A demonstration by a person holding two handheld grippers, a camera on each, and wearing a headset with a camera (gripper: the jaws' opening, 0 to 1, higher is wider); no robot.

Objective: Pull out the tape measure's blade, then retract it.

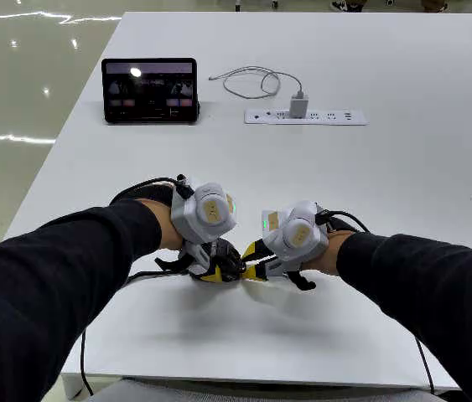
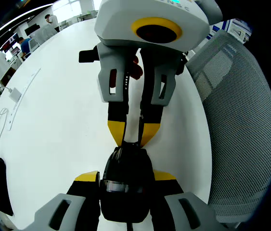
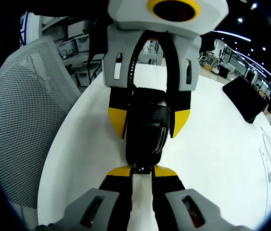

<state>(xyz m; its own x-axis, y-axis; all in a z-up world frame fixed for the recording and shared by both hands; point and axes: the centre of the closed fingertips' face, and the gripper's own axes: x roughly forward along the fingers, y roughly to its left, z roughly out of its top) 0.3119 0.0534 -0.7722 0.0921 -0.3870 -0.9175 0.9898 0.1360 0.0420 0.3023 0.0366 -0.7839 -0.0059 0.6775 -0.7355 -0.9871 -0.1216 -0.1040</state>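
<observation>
Under both sleeved arms spreads the white surface (image 1: 386, 184), and a grey mesh chair (image 2: 241, 144) stands just beyond its near edge. Toward the far side a dark tablet (image 1: 150, 90) stands propped with its screen lit. To its right lies a white power strip (image 1: 306, 116) with a charger (image 1: 299, 105) plugged in and its cable (image 1: 252, 81) looped beside it. Close to the near edge the two grippers meet nose to nose, well apart from those things. The left gripper (image 2: 125, 177) has its yellow-tipped jaws closed on the sides of the black tape measure (image 3: 147, 125), holding the case just above the surface. The right gripper (image 3: 142, 172) faces it from the other side, with its jaws pinched together on the blade tip (image 3: 142, 168) right at the mouth of the case. The jaw tips of the two grippers sit just beside each other with only the case between them. How much blade is out cannot be told; the right jaws sit almost against the case.
</observation>
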